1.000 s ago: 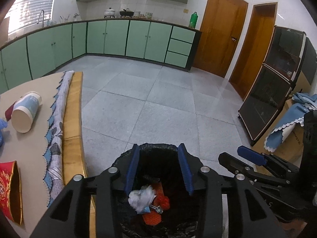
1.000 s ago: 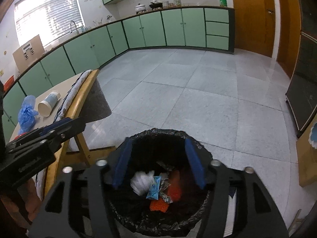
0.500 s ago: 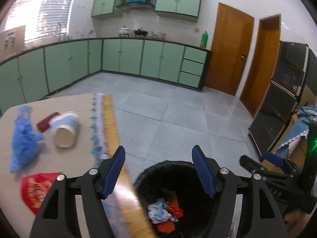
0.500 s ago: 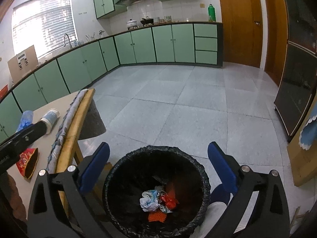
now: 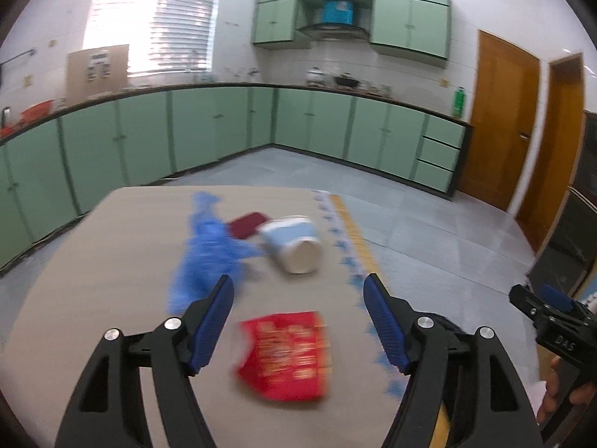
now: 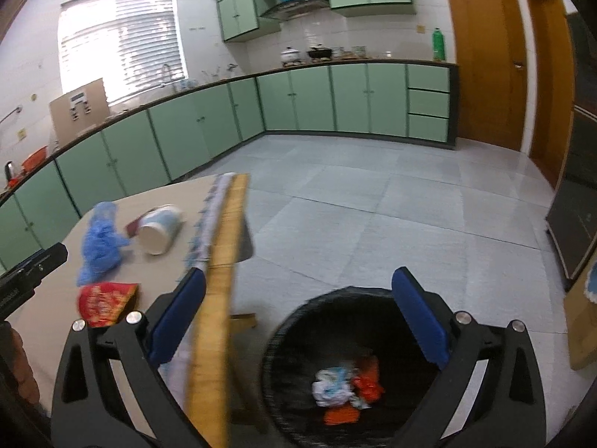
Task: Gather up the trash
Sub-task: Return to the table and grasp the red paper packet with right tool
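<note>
Both grippers empty, jaws wide apart: left gripper [image 5: 298,308] should drop straight onto red packet [image 5: 285,354], pinch flat edge, avoid cup [image 5: 293,242].

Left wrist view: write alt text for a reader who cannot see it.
Open left gripper, holding nothing, above a table with a red packet, a tipped cup and a blue bag. Green kitchen cabinets stand behind.

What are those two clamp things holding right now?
Nothing. The left hand-held gripper and the right hand-held gripper both have just been opening, with nothing between their fingers.
</note>
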Available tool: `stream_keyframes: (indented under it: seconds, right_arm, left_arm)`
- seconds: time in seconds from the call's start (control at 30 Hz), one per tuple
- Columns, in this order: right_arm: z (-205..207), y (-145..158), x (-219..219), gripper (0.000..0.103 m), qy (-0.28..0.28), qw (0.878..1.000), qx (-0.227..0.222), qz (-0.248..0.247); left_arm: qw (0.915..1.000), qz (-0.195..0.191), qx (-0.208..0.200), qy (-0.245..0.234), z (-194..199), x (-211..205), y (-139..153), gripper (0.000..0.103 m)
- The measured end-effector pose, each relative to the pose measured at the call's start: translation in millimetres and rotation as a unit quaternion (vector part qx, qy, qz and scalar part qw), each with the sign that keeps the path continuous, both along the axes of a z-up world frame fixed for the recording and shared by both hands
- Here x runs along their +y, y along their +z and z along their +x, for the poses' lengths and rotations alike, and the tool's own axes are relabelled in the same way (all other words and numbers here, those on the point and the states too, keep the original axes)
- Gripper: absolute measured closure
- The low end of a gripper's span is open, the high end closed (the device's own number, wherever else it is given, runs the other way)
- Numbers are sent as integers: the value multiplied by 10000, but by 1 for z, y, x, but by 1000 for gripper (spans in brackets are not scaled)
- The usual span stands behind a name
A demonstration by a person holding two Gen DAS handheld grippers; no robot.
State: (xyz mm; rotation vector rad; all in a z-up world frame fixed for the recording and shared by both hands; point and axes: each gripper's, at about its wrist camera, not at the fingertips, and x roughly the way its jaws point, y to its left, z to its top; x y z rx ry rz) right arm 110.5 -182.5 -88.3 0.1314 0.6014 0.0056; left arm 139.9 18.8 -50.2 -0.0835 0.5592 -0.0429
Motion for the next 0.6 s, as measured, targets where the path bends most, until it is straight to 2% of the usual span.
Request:
stream_keyframes:
  seconds: [0.23,0.43,0.6]
  right_arm:
    - [11,0,84,6,502,9987,3,59]
    - [19,-8,154,6,1004,9947,182,-127]
    - [23,-18,194,6,1161,9923,366,-206]
  left_arm:
    - [9978,105,19,661,-20,62,-8,31]
    - [9950,81,115,986,-33,102,-17,31]
    - [9927,89,213,1185,-40,128,-28,31]
